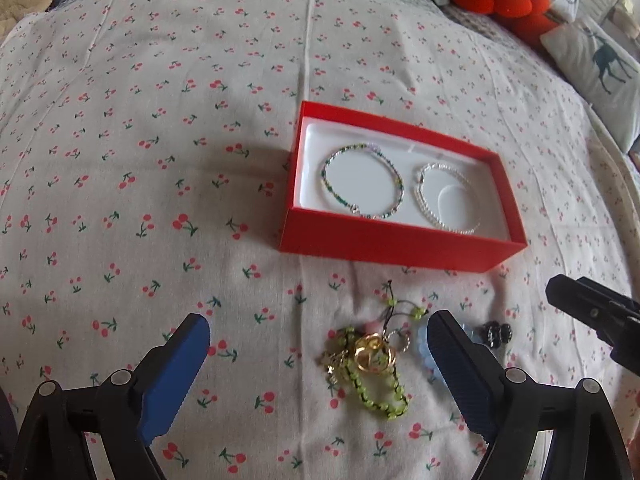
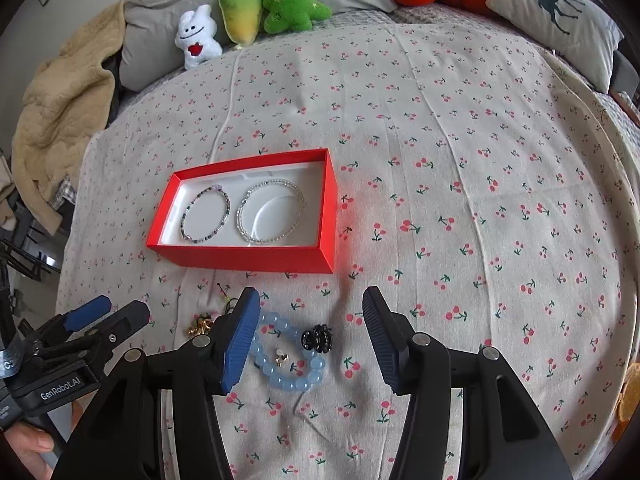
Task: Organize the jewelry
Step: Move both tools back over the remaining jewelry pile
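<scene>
Left wrist view: left gripper (image 1: 319, 354) gapes wide, empty, over the green bracelet (image 1: 376, 392). Right gripper (image 2: 311, 334) spreads wide, empty, above the blue bracelet (image 2: 290, 360).

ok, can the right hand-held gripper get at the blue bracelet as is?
Probably yes: the right hand-held gripper is open right over the blue bracelet, nothing covering it. A black clip touching its far edge might get caught too.

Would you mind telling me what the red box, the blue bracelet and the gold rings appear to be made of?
Red box: probably matte cardboard, going by its thin, crisp-edged walls, with a smooth white liner.
Blue bracelet: translucent, glossy round beads, glass or plastic; the pictures cannot settle which.
Gold rings: shiny yellow metal by their bright glints, possibly only plated.
</scene>
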`<action>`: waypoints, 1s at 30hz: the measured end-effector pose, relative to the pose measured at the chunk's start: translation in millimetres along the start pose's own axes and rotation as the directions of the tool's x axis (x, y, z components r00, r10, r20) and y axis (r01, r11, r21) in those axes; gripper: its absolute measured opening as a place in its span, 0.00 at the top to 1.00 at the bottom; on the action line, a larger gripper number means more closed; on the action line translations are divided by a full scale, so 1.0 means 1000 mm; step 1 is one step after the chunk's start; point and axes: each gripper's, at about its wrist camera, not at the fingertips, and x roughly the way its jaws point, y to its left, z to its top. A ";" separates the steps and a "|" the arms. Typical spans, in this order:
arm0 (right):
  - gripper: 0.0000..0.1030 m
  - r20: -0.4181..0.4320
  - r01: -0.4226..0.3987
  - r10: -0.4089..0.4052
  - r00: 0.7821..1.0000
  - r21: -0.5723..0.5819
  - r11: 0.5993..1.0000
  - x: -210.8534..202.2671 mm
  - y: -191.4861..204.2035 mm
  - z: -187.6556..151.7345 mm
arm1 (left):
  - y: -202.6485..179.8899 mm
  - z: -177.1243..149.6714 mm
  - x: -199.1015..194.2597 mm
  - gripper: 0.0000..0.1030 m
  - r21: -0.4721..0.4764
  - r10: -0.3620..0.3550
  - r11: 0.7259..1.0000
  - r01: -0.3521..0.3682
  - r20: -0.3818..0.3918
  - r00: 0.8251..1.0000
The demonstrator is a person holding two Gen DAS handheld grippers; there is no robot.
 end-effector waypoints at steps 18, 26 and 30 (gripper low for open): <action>0.37 -0.191 0.047 -0.044 0.981 0.011 0.999 0.031 -0.017 -0.040 | 0.023 -0.040 0.022 0.11 -0.047 0.036 0.998 -0.044 -0.170 0.985; 0.37 -0.237 0.057 -0.041 0.971 0.060 0.997 0.043 -0.027 -0.044 | 0.020 -0.043 0.031 0.12 -0.108 -0.025 0.994 0.004 -0.197 0.980; 0.37 -0.241 0.054 -0.037 0.970 0.066 0.996 0.045 -0.025 -0.043 | 0.009 -0.042 0.033 0.27 -0.140 -0.083 0.988 0.058 -0.177 0.981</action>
